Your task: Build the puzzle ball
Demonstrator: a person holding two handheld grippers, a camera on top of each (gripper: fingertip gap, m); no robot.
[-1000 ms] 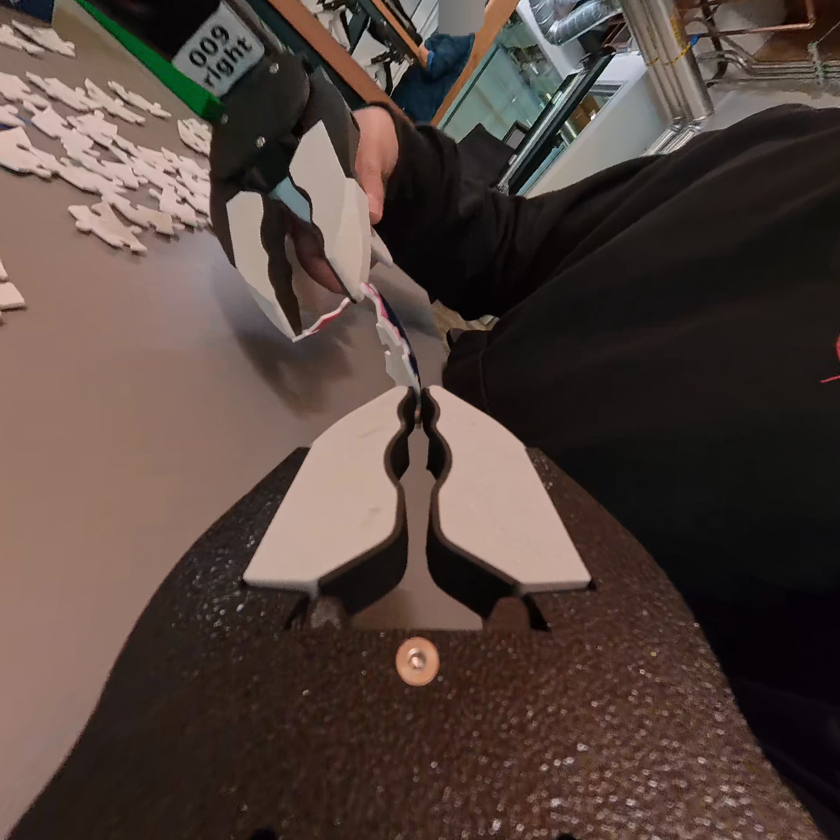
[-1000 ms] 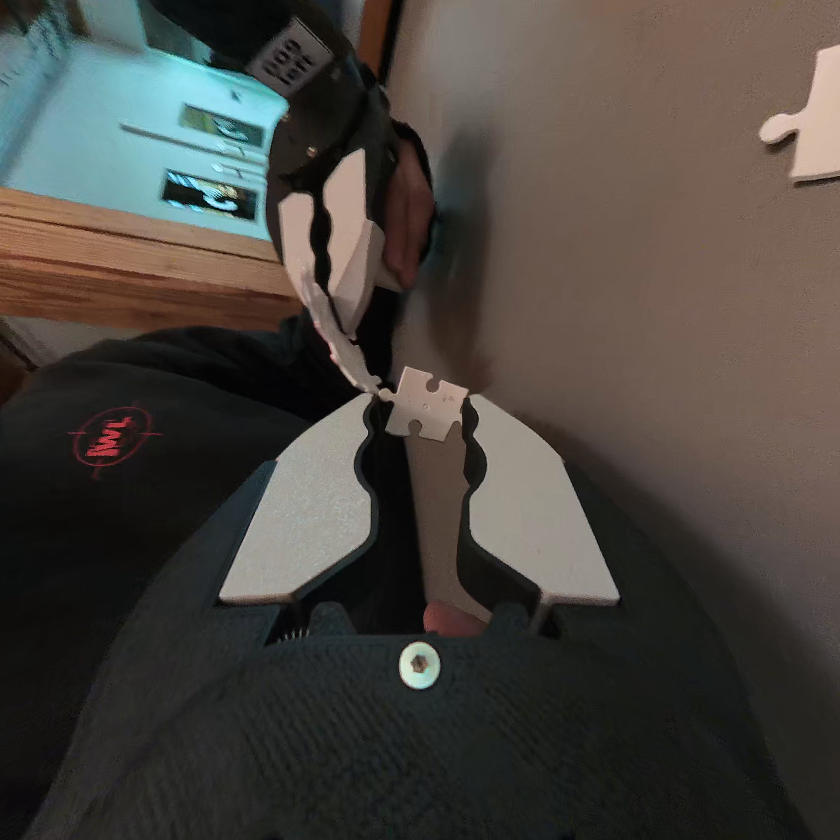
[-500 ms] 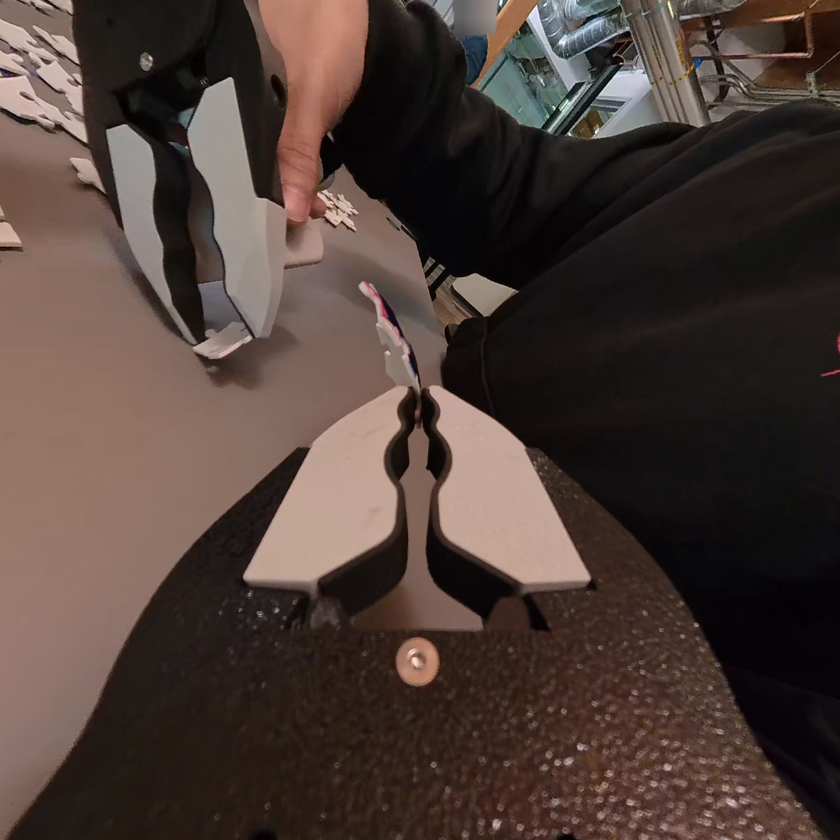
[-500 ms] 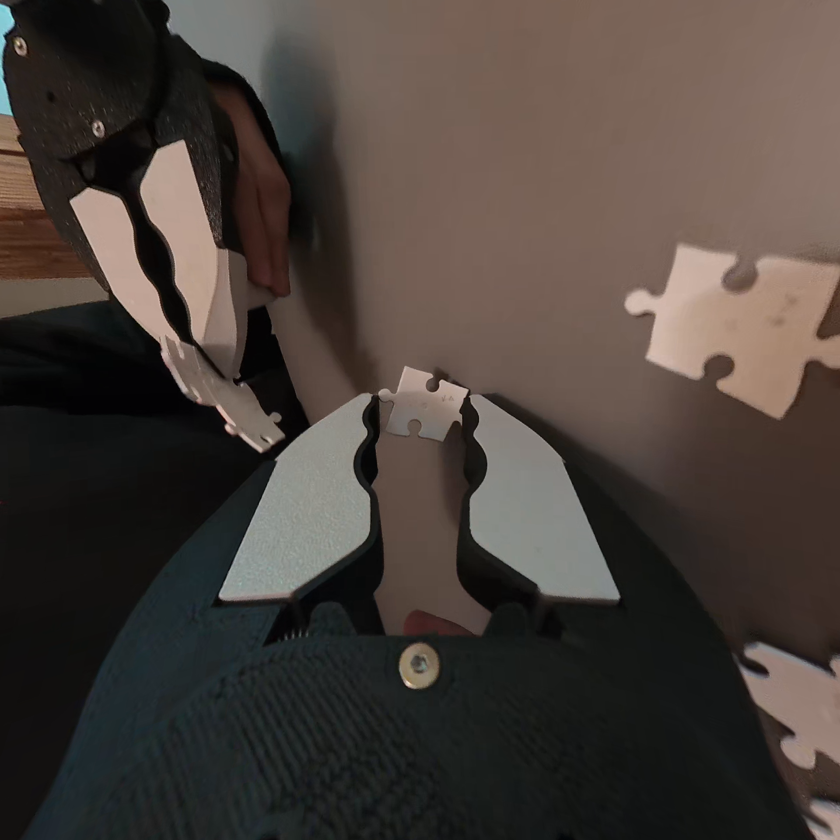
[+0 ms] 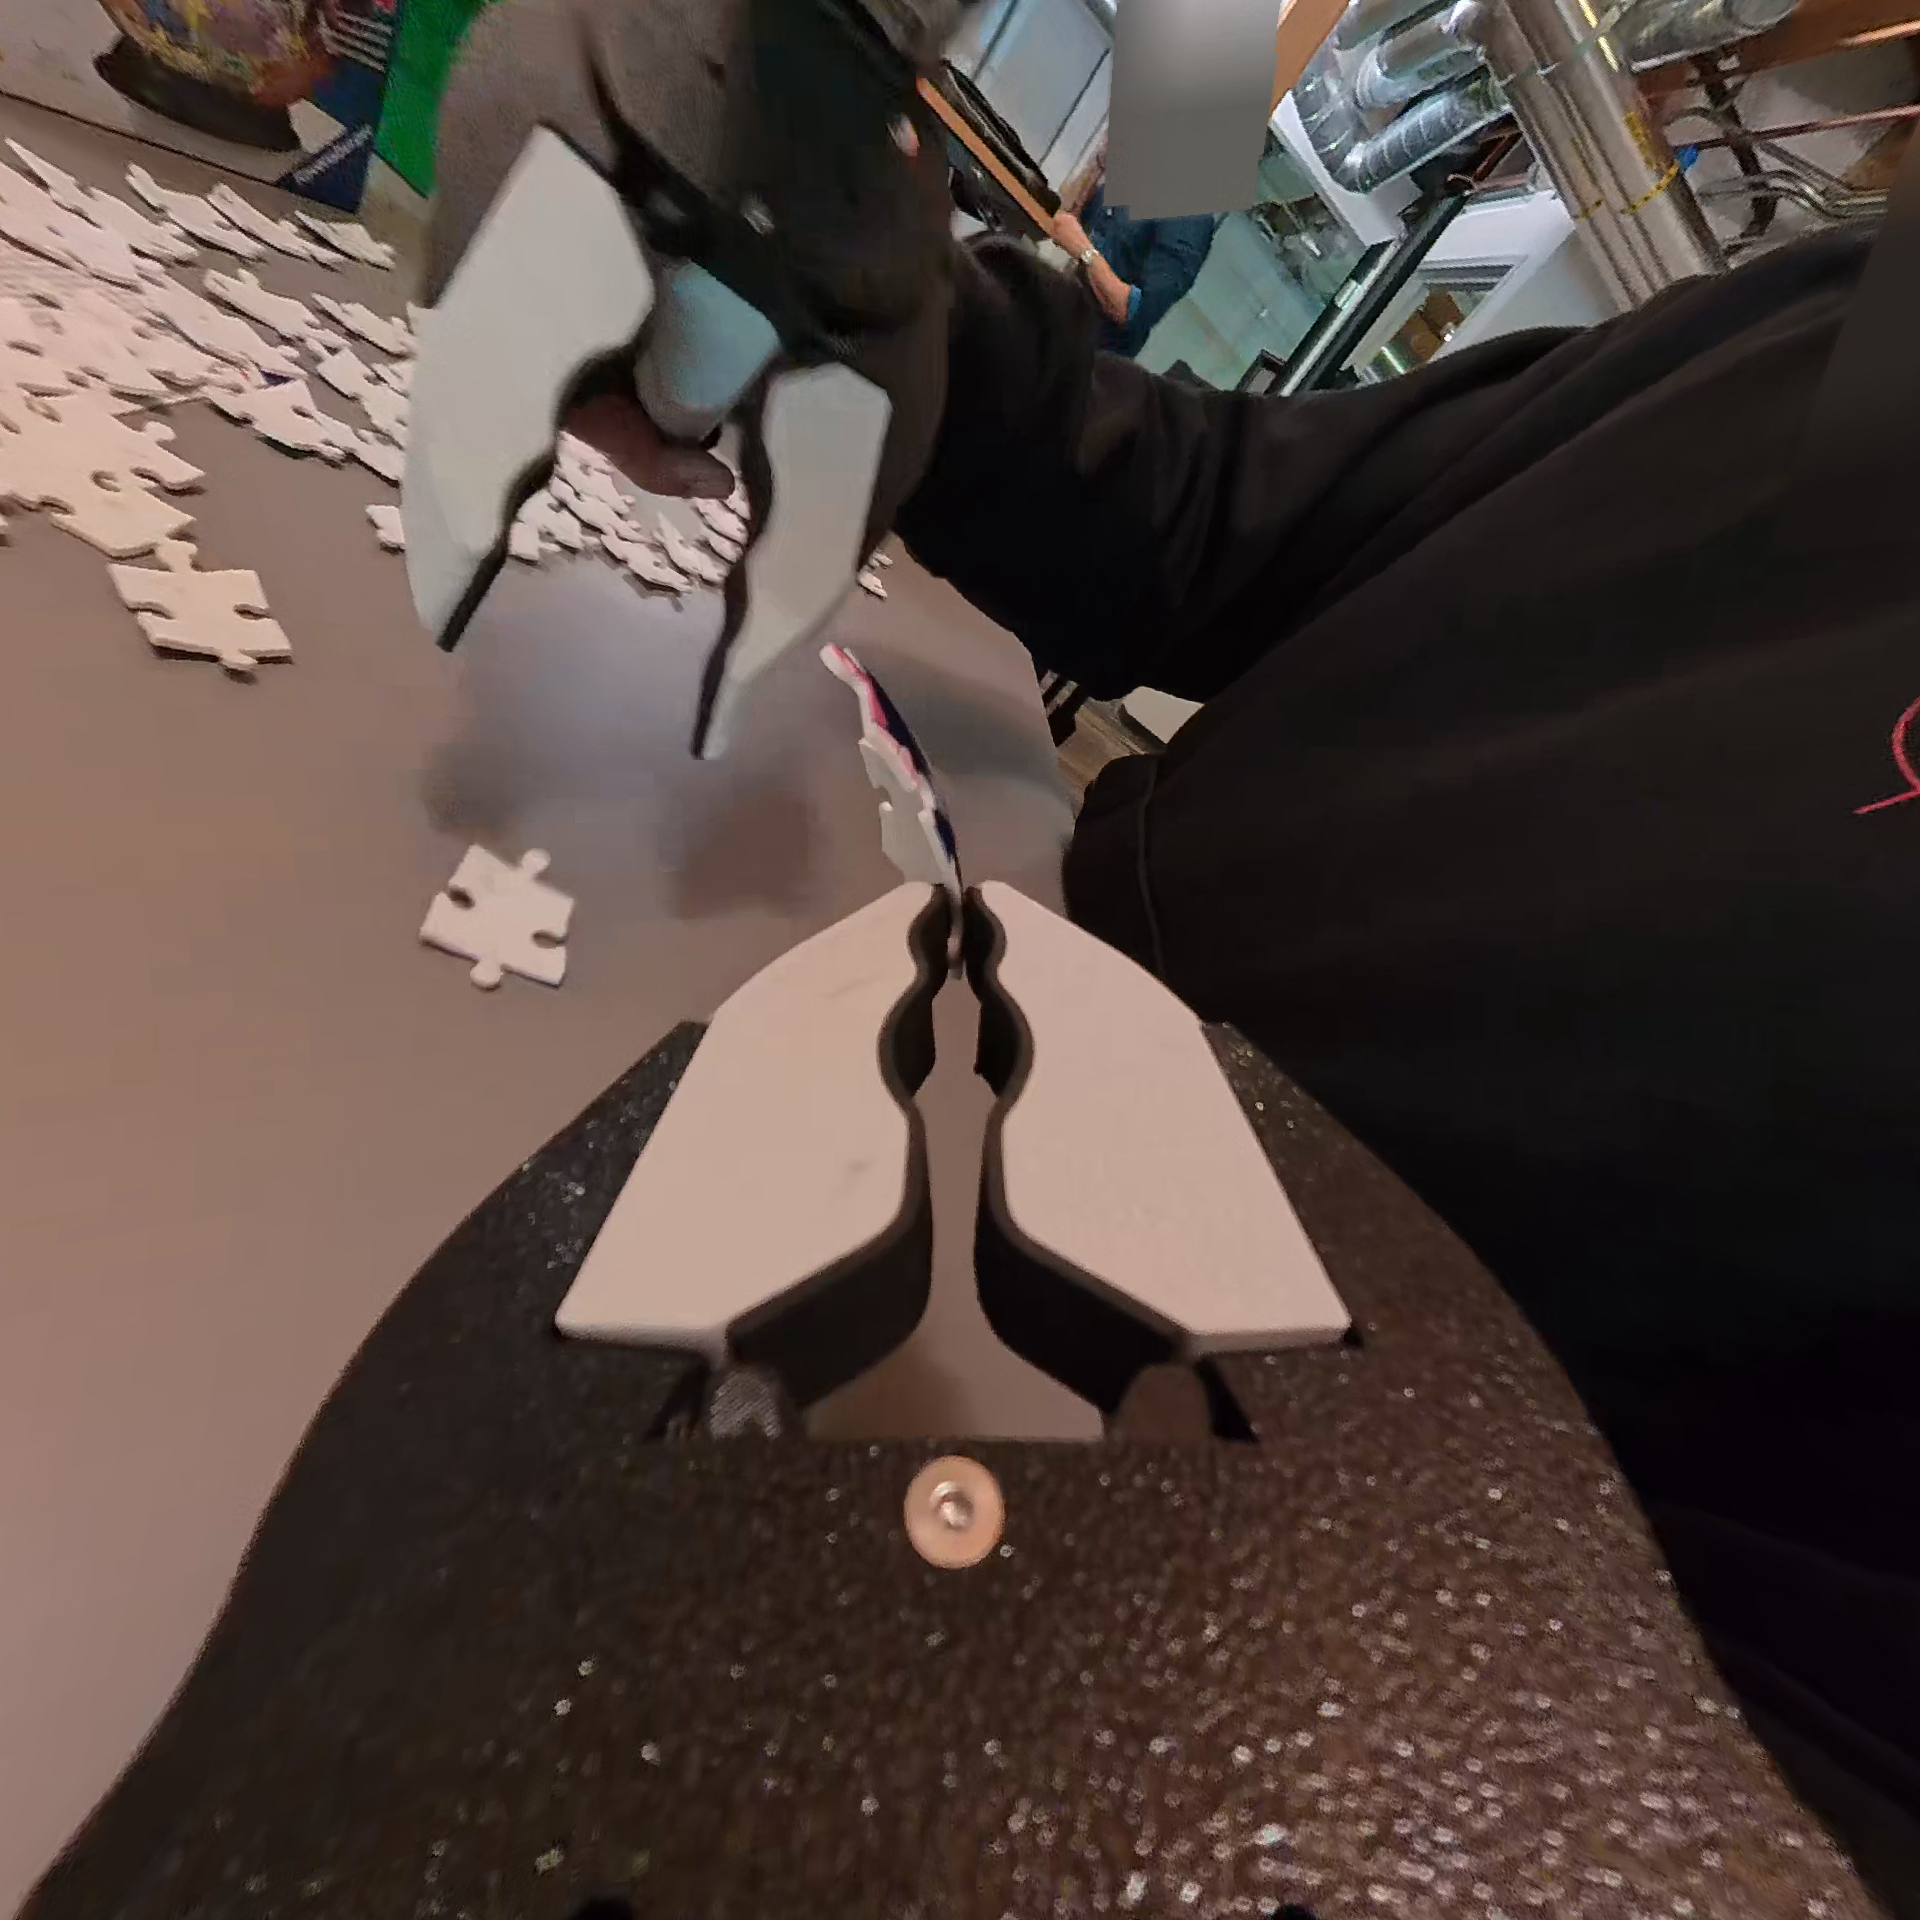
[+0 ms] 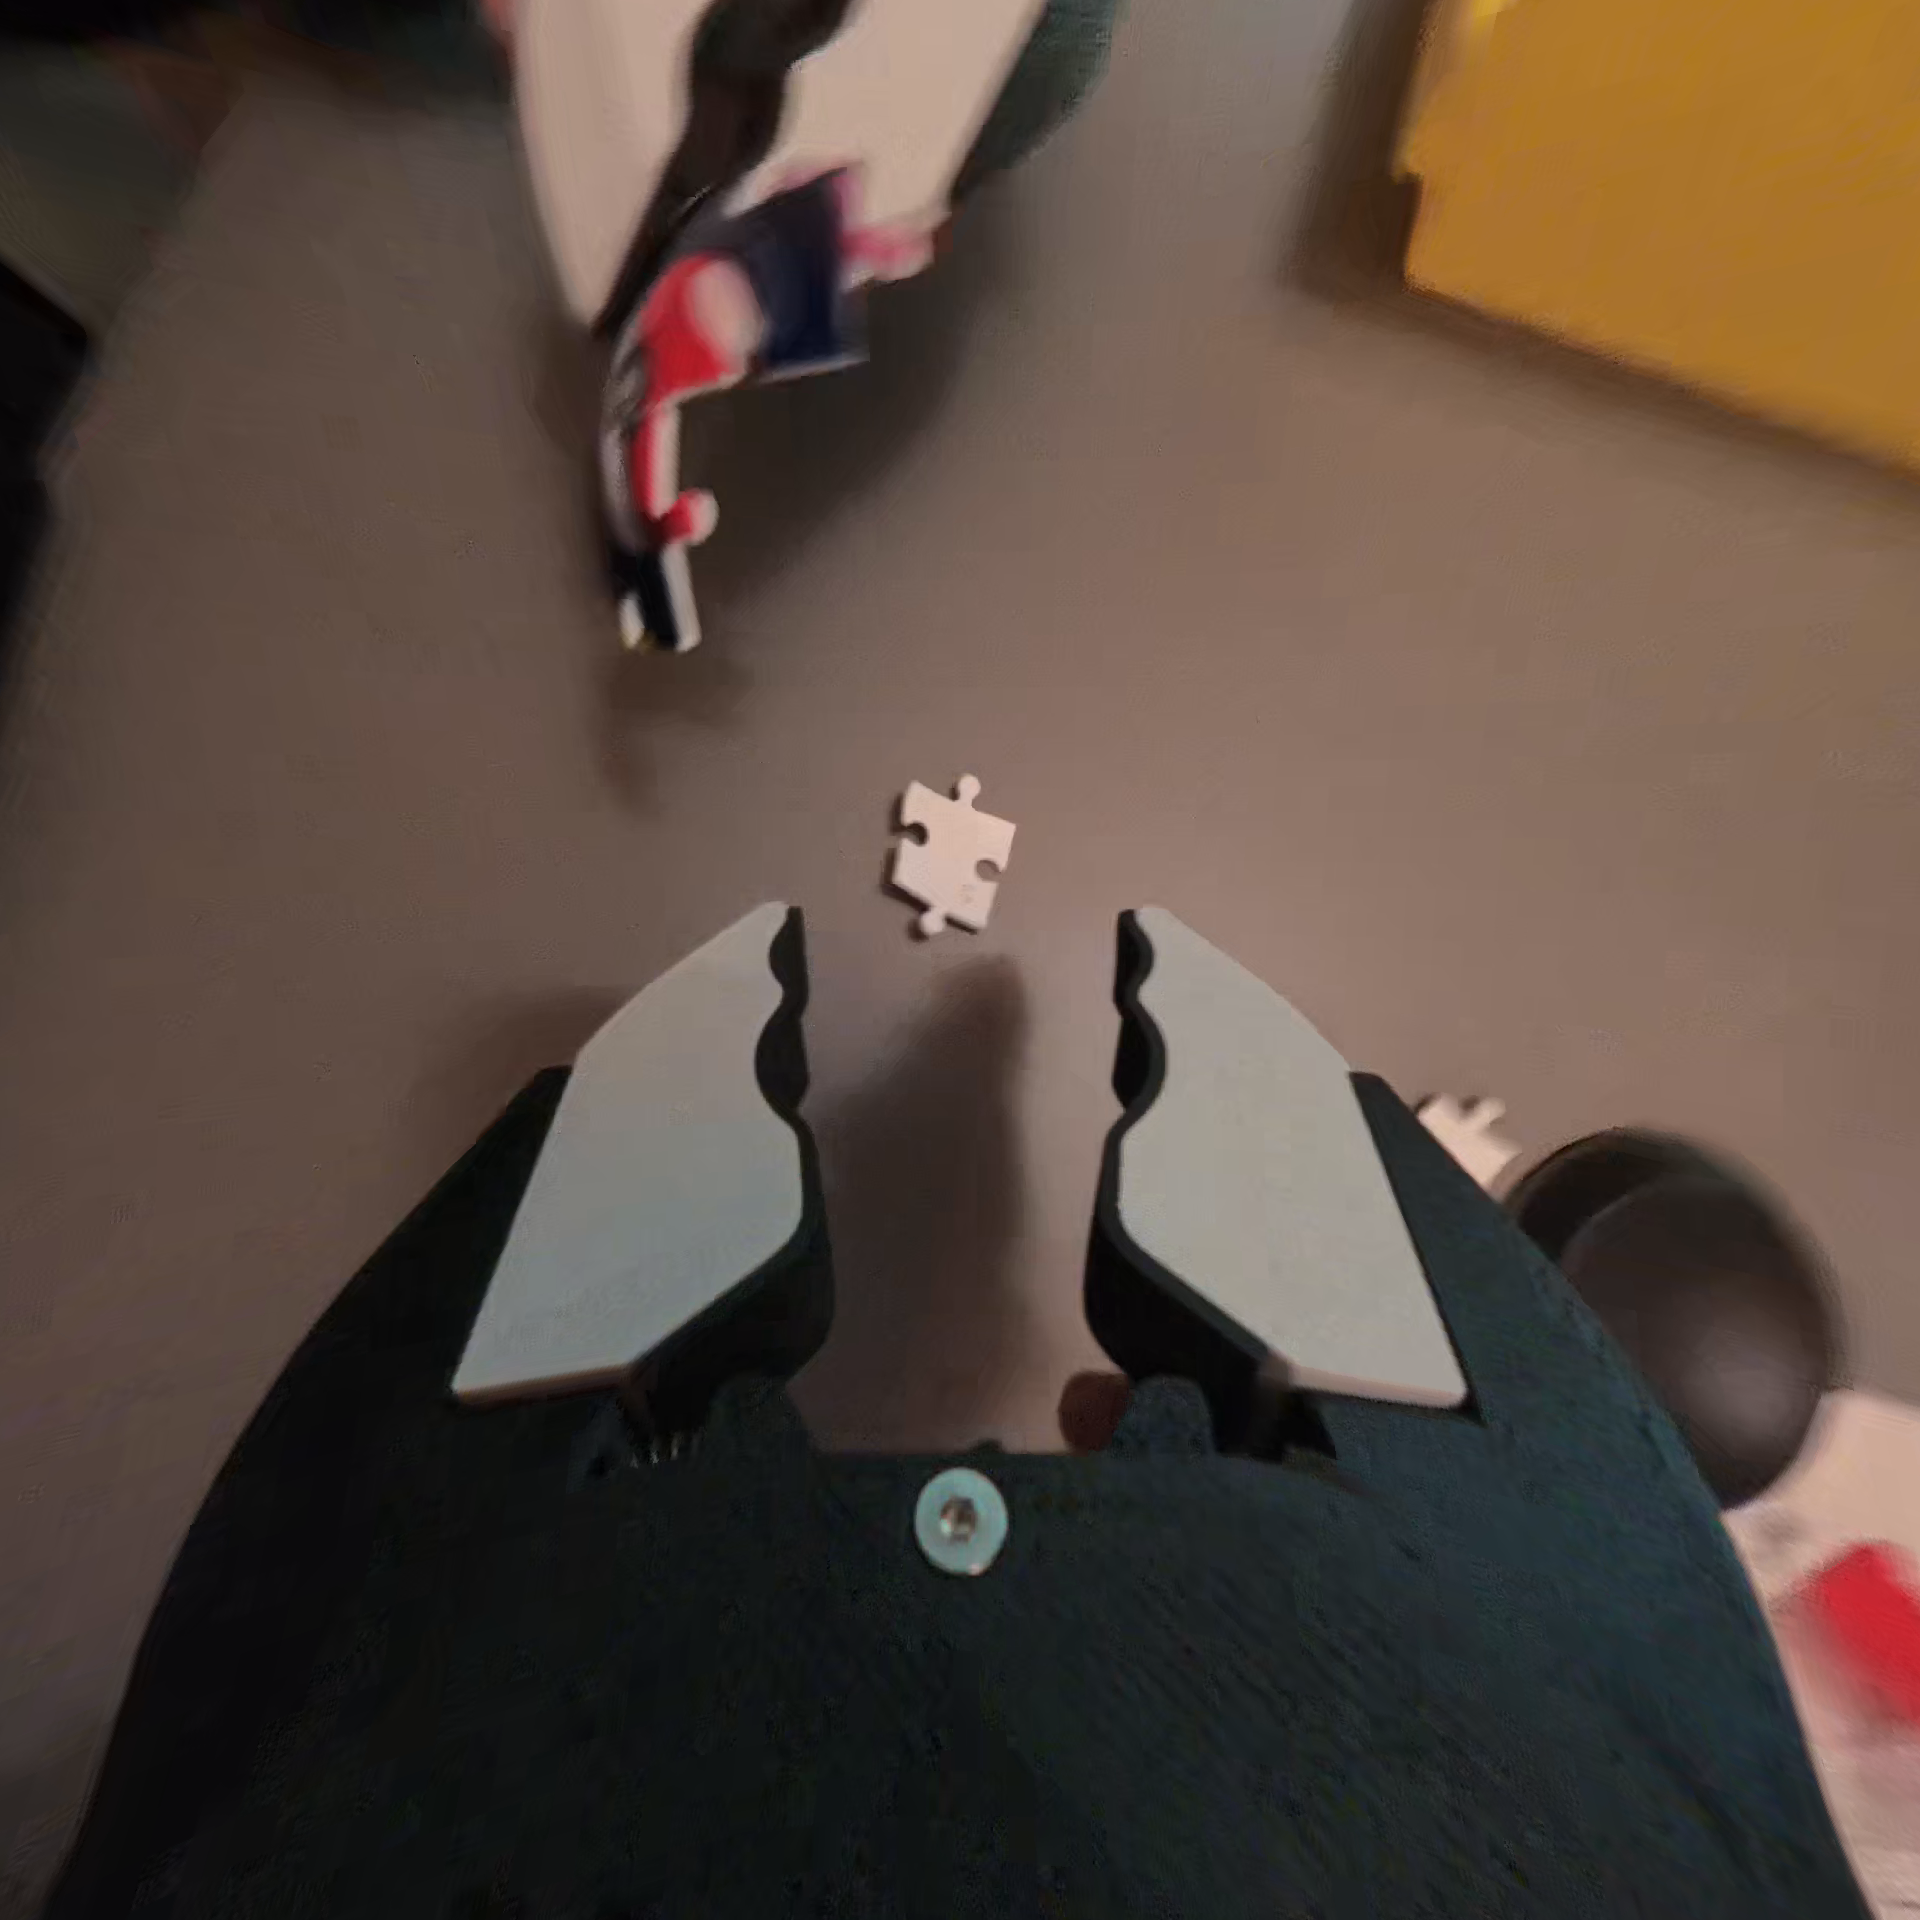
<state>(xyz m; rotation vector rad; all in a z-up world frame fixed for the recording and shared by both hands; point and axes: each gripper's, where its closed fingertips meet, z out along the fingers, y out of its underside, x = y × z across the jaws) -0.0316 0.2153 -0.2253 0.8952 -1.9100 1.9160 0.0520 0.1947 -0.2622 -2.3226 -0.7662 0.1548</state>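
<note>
My left gripper (image 5: 961,906) is shut on the lower end of a short strip of joined puzzle pieces (image 5: 906,774), white on the back and blue, red and pink on the front; the strip stands up from the fingertips. In the right wrist view the strip (image 6: 681,416) hangs blurred from the left gripper at the top. My right gripper (image 6: 956,920) is open and empty above the grey table (image 6: 1351,727). A single white piece (image 6: 951,857) lies flat on the table just beyond its fingertips. In the left wrist view the right gripper (image 5: 582,675) hovers open above that piece (image 5: 499,914).
Several loose white pieces (image 5: 156,343) cover the far left of the table (image 5: 208,1091), by a puzzle box (image 5: 343,156). A yellow box (image 6: 1662,229) lies at the upper right and a black round stand (image 6: 1683,1299) at the right. A person's dark sleeve (image 5: 1455,623) fills the right.
My right gripper has opened and let go of the single white piece, which now lies on the table, and has lifted away. My left gripper still holds the strip in the same place.
</note>
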